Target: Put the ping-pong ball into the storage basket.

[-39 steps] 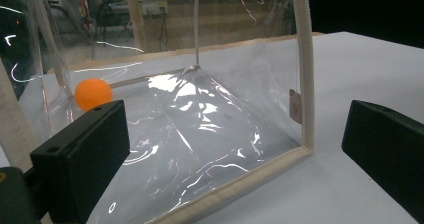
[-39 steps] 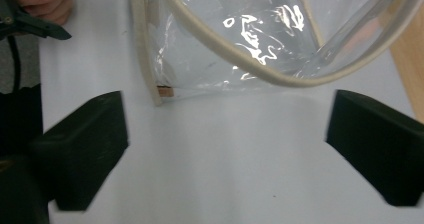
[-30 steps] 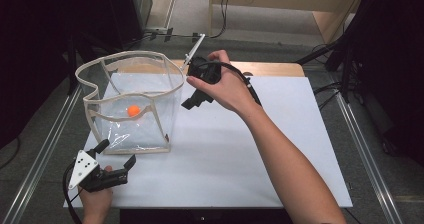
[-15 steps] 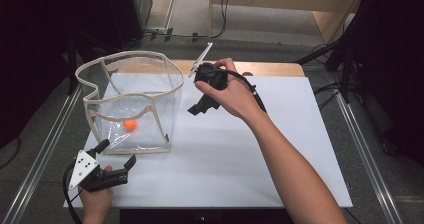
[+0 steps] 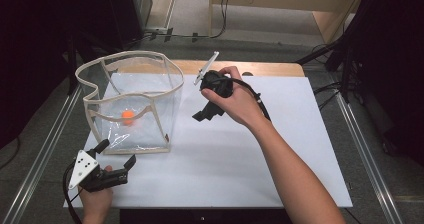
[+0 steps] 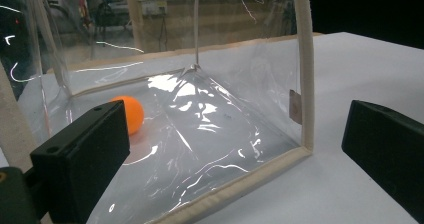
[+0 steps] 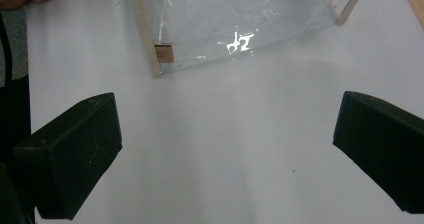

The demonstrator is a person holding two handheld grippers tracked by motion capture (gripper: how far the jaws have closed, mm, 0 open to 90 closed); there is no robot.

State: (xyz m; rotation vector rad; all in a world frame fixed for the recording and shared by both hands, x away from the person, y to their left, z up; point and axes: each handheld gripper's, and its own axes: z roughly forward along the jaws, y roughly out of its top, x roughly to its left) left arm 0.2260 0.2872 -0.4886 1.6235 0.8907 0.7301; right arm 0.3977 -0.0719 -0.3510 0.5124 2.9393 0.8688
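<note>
One clear plastic bag with beige fabric trim [image 5: 131,104] counted on the white surface [image 5: 280,149], one small orange ball [image 5: 128,116] seen inside it, two black hand-held grippers counted, the left gripper [image 5: 118,160], the right gripper [image 5: 201,115], two jaws on each

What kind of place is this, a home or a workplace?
Most likely a lab or test workspace, not a home. A white table edged with metal rails, cables on the bare floor behind it, and a hand-held gripper facing a clear bag all suggest a recording setup.
</note>
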